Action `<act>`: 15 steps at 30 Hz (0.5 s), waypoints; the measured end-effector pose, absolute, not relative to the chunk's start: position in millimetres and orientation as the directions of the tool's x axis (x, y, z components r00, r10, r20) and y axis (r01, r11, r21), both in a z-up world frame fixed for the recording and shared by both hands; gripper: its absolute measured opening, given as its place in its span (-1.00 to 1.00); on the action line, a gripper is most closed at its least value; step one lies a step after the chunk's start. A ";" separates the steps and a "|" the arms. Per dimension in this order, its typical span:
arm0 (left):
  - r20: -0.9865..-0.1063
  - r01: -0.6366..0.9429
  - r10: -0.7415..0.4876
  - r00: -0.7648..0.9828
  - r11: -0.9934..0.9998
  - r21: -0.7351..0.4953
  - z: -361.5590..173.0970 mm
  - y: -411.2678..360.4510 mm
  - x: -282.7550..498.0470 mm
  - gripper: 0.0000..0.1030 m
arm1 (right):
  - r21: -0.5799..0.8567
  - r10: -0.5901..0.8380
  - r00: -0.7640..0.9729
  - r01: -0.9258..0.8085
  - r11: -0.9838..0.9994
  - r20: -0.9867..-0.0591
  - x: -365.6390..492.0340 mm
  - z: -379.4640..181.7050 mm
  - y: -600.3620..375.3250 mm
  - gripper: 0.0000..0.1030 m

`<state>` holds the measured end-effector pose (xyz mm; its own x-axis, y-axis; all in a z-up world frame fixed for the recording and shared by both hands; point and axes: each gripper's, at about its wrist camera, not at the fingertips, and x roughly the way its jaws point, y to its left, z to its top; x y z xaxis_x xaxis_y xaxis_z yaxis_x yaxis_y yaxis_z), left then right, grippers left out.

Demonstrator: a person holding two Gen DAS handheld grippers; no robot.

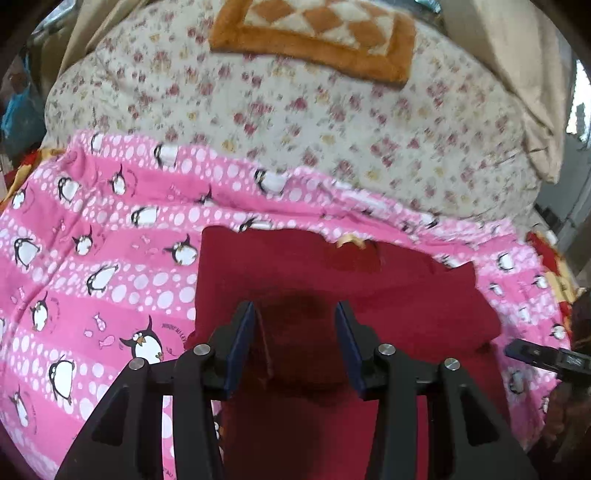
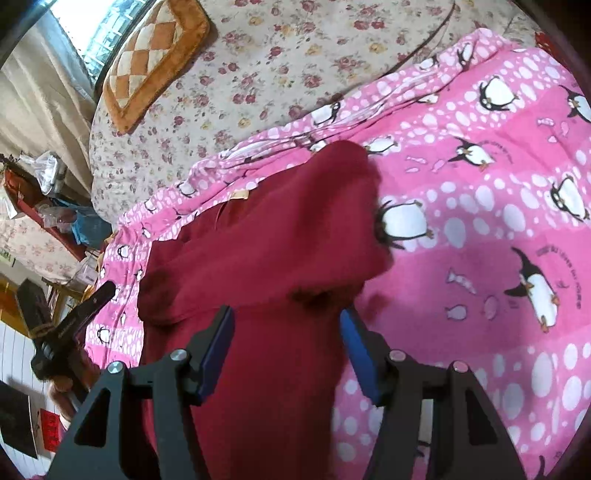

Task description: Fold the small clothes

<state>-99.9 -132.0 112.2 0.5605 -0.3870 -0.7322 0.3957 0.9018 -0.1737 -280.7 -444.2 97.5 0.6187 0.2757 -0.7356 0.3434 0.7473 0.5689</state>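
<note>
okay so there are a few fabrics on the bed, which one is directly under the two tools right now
The plain dark red garment lies under the left tool and right tool. It has no print, unlike the pink penguin sheet beneath it and the floral cover behind.

Daylight enters from a window at the far left, blown out to white glare. The scene is evenly bright with soft shadows; a dark one falls on the red cloth. Motion blur smears the flowered bedspread. Fisheye bending and black corners frame both views.
</note>
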 end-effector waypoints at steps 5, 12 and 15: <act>-0.800 0.387 -0.352 0.487 0.907 -0.163 76.4 -145.6 -75.2 -0.53 | 0.571 0.288 0.609 0.338 0.748 -0.739 -281.2 94.9 -440.1 0.22; -0.764 0.367 -0.397 0.510 0.903 -0.224 87.7 -140.4 -70.9 -1.00 | 0.551 0.247 0.620 0.362 0.752 -0.744 -281.8 96.1 -447.7 0.22; -0.739 0.395 -0.424 0.523 0.889 -0.231 108.7 -142.7 -67.2 -1.00 | 0.529 0.189 0.638 0.397 0.750 -0.747 -281.7 99.5 -455.5 0.22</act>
